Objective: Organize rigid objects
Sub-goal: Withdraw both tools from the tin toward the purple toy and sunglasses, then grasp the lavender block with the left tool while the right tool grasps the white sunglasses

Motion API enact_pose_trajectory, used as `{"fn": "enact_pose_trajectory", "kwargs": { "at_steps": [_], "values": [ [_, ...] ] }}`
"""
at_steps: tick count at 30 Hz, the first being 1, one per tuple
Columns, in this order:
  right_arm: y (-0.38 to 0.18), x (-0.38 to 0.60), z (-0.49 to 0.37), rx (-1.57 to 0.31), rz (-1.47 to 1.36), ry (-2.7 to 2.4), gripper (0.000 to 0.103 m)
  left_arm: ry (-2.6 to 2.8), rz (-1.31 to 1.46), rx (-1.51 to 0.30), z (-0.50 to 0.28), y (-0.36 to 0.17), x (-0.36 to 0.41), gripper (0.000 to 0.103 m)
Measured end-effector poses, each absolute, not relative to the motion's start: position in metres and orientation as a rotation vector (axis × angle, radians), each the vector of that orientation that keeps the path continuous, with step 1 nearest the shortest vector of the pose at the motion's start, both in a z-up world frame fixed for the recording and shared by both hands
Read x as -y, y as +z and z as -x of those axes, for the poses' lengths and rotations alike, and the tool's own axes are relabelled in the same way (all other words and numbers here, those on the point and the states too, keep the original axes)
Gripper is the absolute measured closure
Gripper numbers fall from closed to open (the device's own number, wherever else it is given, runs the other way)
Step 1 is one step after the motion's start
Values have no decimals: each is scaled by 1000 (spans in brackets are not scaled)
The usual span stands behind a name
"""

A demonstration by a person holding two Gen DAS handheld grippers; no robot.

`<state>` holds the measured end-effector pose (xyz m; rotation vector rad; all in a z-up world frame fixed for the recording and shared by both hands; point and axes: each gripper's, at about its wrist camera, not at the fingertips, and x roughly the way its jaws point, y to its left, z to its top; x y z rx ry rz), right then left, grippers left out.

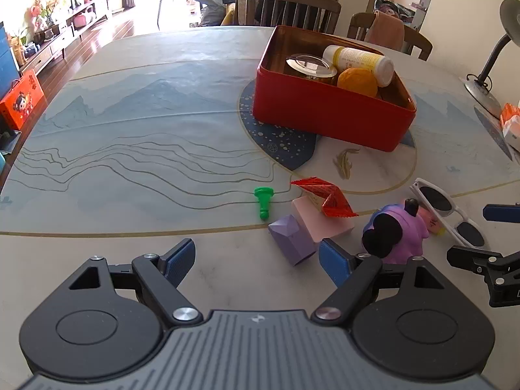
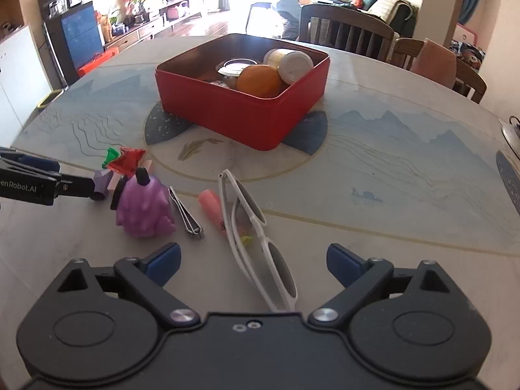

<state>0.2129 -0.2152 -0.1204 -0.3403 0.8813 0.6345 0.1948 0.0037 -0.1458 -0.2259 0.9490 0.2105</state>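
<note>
A red tin box (image 1: 325, 120) (image 2: 227, 113) on the table holds a white bottle (image 1: 360, 61), an orange ball (image 1: 357, 82) and a clear lid (image 1: 310, 65). Loose items lie in front: green pawn (image 1: 264, 202), red paper boat (image 1: 325, 195), pink block (image 1: 321, 224), purple block (image 1: 292, 239), purple toy (image 1: 398, 235) (image 2: 143, 208), white sunglasses (image 1: 448, 211) (image 2: 256, 230), nail clipper (image 2: 187, 213) and pink tube (image 2: 213, 206). My left gripper (image 1: 258, 261) is open, just before the purple block. My right gripper (image 2: 253, 263) is open with the sunglasses between its fingers.
Wooden chairs (image 1: 292, 8) stand at the table's far side. A desk lamp (image 1: 487, 74) and an orange-white packet (image 1: 510, 123) sit at the right edge. The left gripper's side shows in the right wrist view (image 2: 29, 182).
</note>
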Motion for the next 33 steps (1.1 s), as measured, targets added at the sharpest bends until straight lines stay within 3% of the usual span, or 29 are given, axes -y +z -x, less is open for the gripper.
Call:
{"fn": "enact_pose_trajectory", "kwargs": {
  "at_steps": [22, 27, 33],
  "values": [
    [-133, 199, -224, -898, 462, 744, 48, 185, 179, -969, -210, -156, 1, 25],
    [-133, 200, -223, -902, 458, 744, 55, 201, 160, -968, -210, -155, 0, 39],
    [-132, 209, -220, -917, 434, 736, 69, 203, 163, -971, -211, -152, -5, 67]
  ]
}}
